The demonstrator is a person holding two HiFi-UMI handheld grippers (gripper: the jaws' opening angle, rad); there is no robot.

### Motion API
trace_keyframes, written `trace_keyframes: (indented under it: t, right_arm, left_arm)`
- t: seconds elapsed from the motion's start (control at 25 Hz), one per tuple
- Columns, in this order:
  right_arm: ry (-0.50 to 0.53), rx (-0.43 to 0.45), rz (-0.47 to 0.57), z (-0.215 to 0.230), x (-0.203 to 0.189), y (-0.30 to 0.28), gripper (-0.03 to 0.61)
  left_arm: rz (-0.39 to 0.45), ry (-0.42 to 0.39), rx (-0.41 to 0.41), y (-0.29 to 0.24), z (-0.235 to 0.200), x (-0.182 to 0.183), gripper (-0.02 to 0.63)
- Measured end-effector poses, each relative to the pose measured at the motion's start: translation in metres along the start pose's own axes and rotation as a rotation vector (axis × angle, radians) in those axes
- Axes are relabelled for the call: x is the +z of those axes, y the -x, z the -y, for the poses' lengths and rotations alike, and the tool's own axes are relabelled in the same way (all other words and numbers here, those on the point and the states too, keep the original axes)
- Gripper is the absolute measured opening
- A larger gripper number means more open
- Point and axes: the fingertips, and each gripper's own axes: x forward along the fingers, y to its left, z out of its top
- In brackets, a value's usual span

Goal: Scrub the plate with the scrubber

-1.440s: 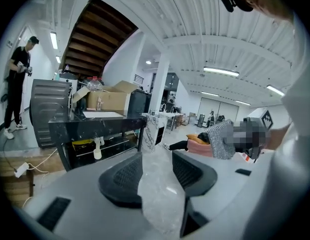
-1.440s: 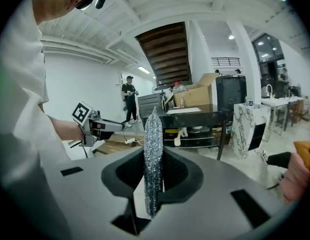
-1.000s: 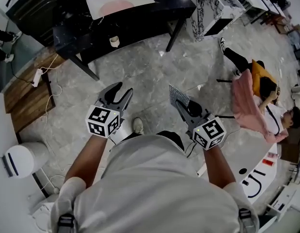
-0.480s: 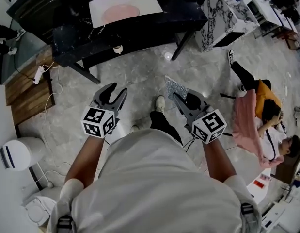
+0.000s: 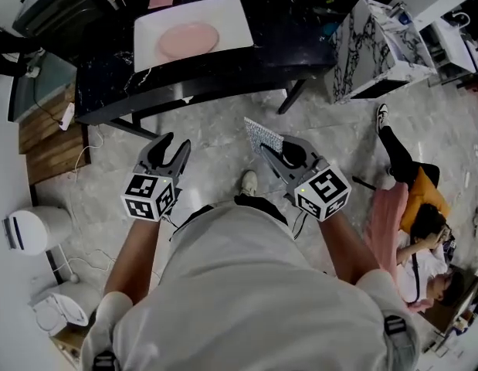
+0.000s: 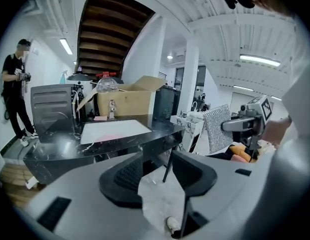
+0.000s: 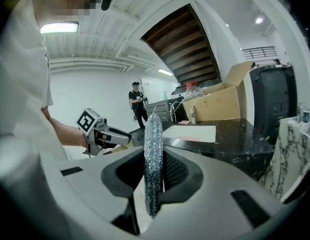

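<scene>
A pink plate (image 5: pixel 189 39) lies on a white mat (image 5: pixel 231 14) on the black table (image 5: pixel 285 29), well ahead of both grippers. My left gripper (image 5: pixel 174 141) is over the floor short of the table's edge, open and empty; in its own view the left gripper (image 6: pixel 155 176) shows floor through the gap. My right gripper (image 5: pixel 273 147) is shut on a silver mesh scrubber (image 5: pixel 259 136), which stands edge-on between the jaws as the scrubber (image 7: pixel 153 159) in the right gripper view. The plate (image 6: pixel 110 136) shows only faintly there.
A marble-patterned cabinet (image 5: pixel 377 45) stands right of the table. A person (image 5: pixel 412 207) sits on the floor at the right. A white bin (image 5: pixel 34 230) is at the left. A cardboard box (image 6: pixel 127 99) stands at the table's back; another person (image 6: pixel 14 94) stands beyond.
The view has advanced toward the black table, so the plate and mat sit nearer. Both grippers keep their pose, the right still holding the scrubber.
</scene>
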Motion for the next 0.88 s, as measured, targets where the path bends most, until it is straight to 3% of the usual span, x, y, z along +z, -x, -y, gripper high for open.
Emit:
trace_keyframes:
  t: [0.32,0.6,0.88]
  right_arm:
    - [-0.029,0.078,0.020,0.053,-0.002,-0.029,0.077]
    - [-0.039,0.066,0.032,0.111,0.005,-0.010,0.077]
    - [-0.003,0.003,-0.001,0.132,0.032,-0.072,0.077]
  left_arm:
    - [-0.018,0.004,0.073,-0.038,-0.019,0.031,0.177]
    - [-0.002,0.027,0.049,-0.101,-0.007,0.059,0.170]
    - [0.003,0.050,0.046,-0.129,-0.110,0.085,0.169]
